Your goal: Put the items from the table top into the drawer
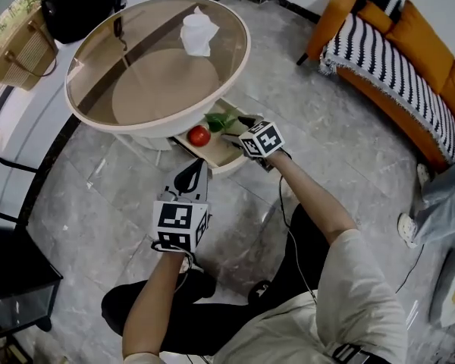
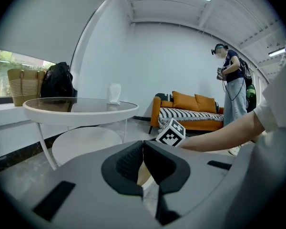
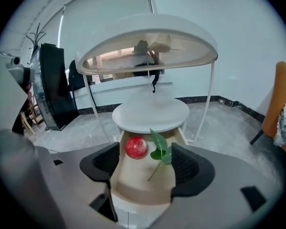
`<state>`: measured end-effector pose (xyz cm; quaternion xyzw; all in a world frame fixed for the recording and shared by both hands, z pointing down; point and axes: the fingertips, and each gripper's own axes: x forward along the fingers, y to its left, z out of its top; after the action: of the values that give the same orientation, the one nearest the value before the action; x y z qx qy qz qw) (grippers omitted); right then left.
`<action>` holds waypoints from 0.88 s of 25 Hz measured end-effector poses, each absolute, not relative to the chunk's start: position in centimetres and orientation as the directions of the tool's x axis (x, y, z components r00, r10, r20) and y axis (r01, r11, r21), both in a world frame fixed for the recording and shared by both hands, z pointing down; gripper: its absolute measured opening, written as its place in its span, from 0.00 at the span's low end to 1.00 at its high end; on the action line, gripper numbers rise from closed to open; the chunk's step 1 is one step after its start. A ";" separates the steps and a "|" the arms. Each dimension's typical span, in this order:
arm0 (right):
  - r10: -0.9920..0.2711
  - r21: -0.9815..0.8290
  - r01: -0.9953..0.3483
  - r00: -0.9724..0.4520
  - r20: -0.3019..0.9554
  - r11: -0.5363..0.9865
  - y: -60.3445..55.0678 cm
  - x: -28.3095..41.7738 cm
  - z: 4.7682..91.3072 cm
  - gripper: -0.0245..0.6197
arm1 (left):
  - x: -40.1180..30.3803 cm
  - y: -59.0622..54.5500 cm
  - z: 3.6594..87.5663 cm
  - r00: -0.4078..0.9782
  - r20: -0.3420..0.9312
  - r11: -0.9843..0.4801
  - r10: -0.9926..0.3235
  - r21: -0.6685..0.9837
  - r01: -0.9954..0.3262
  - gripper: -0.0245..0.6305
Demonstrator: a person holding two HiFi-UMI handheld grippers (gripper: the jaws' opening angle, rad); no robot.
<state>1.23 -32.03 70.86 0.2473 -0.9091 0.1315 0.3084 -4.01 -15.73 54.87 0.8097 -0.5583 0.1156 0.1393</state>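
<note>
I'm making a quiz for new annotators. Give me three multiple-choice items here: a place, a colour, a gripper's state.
1. Where is the red ball? A on the sofa; B in the open drawer; C on the floor.
2. What colour is the crumpled item on the table top? A white; B blue; C black.
3. How do the jaws of the left gripper stand? A wide apart; B together; C clamped on a leaf.
Answers: 1 B, it lies on the drawer's bottom beside a leafy sprig; 2 A, white against the brownish glass; 3 B, its own view shows them meeting.
</note>
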 end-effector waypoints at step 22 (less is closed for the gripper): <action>-0.452 -0.055 -0.523 -0.782 0.428 0.851 -30.2 3.6 56.2 0.16 | -6.5 -16.4 51.2 0.251 0.271 -0.239 -0.929 0.079 -0.968 0.07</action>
<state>3.57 -30.24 56.23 0.2593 -0.9401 0.0858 0.2042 -6.52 -16.38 51.18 0.7826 -0.6060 0.0839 0.1153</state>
